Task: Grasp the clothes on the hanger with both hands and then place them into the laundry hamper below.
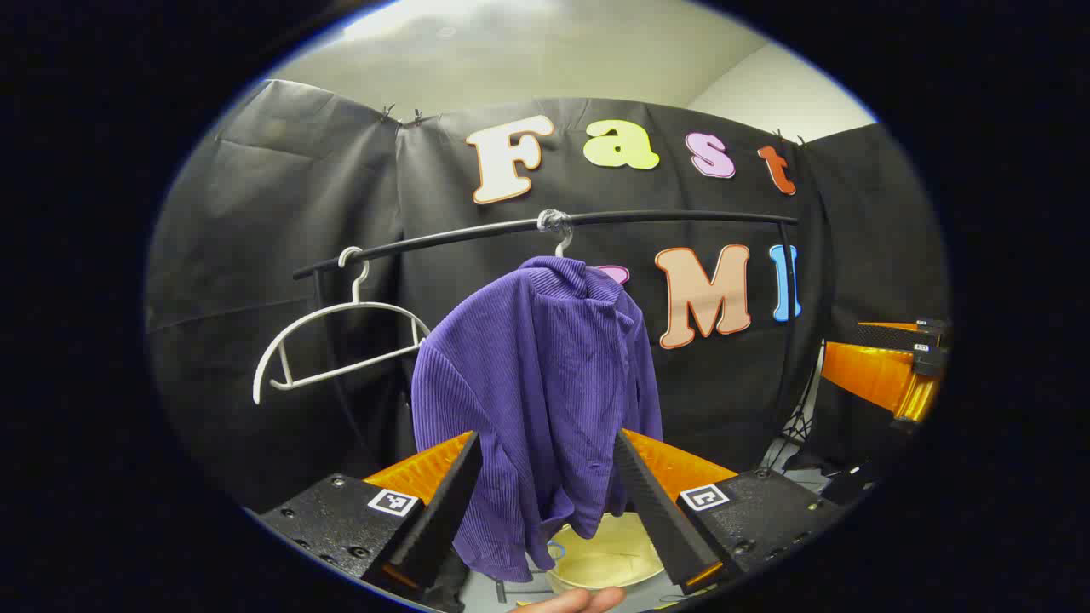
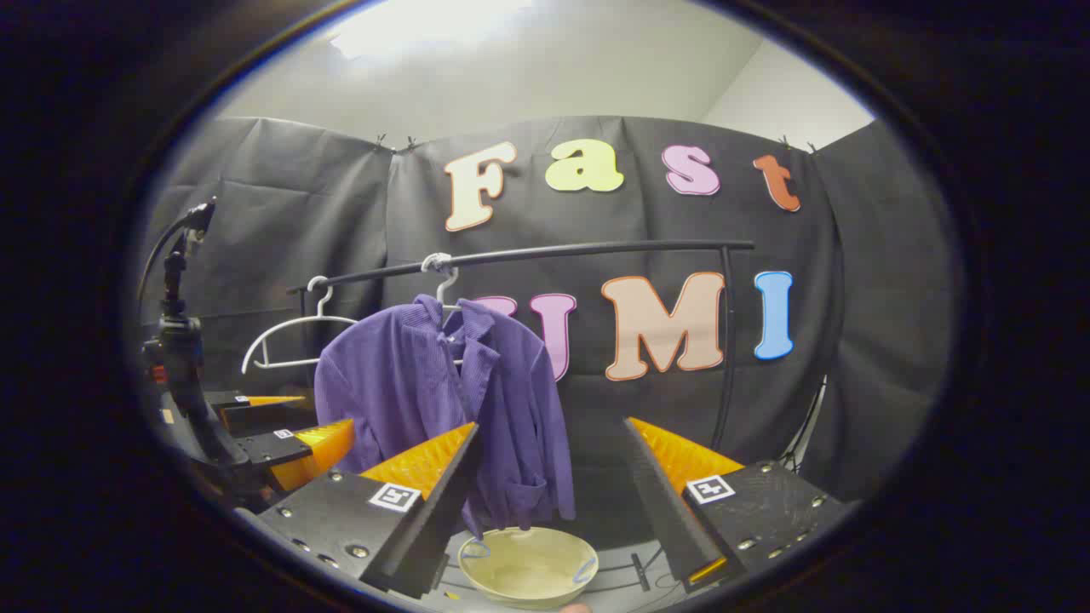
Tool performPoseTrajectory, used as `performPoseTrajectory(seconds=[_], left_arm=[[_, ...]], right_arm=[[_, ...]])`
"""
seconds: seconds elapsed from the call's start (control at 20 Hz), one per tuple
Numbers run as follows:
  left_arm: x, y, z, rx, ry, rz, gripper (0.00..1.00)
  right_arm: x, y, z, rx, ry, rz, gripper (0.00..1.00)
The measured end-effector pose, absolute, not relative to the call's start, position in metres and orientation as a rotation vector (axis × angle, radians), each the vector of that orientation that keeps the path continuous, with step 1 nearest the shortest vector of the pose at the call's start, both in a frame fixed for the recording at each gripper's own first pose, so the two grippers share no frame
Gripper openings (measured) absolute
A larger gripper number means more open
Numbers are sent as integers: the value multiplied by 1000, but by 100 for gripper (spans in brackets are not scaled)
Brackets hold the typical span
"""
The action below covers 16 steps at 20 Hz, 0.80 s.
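Observation:
A purple ribbed shirt (image 1: 536, 383) hangs on a white hanger from a black rail (image 1: 664, 218). In the left gripper view my left gripper (image 1: 547, 443) stands open just short of the shirt, whose lower half shows between the two fingers. A cream round hamper (image 1: 606, 558) sits on the floor below. In the right gripper view the shirt (image 2: 443, 392) hangs left of centre. My right gripper (image 2: 552, 427) is open and empty, farther back, with its left finger in front of the shirt's hem. The hamper (image 2: 528, 566) lies between its fingers, low down. The left gripper (image 2: 289, 434) shows at the far left.
An empty white hanger (image 1: 341, 340) hangs on the rail left of the shirt. A dark stand with a device (image 2: 174, 323) rises at the far left. The rail's upright post (image 2: 725, 340) stands to the right. A fingertip of a hand (image 1: 570, 601) shows at the bottom edge.

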<state>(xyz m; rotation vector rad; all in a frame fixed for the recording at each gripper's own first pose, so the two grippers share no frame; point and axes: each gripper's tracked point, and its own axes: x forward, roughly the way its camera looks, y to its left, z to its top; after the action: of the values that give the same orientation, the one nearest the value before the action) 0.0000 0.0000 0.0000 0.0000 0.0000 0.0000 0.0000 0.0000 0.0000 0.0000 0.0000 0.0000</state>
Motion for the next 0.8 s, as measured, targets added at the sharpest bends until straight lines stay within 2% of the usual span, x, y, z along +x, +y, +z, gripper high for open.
performPoseTrajectory(seconds=[0.5, 0.65, 0.75, 0.8], left_arm=[[-25, -34, 6, -7, -32, 17, 99], [-26, -44, -3, -10, -8, 5, 95], [-23, -46, -3, 6, -5, 2, 95], [-19, -46, 0, 10, -12, 1, 99]], right_arm=[[-22, -21, -2, 66, 18, 64, 98], [-25, -30, -13, 73, 47, 60, 98], [-26, -31, -18, 90, 52, 59, 98], [-24, -29, -21, 91, 51, 60, 98]])
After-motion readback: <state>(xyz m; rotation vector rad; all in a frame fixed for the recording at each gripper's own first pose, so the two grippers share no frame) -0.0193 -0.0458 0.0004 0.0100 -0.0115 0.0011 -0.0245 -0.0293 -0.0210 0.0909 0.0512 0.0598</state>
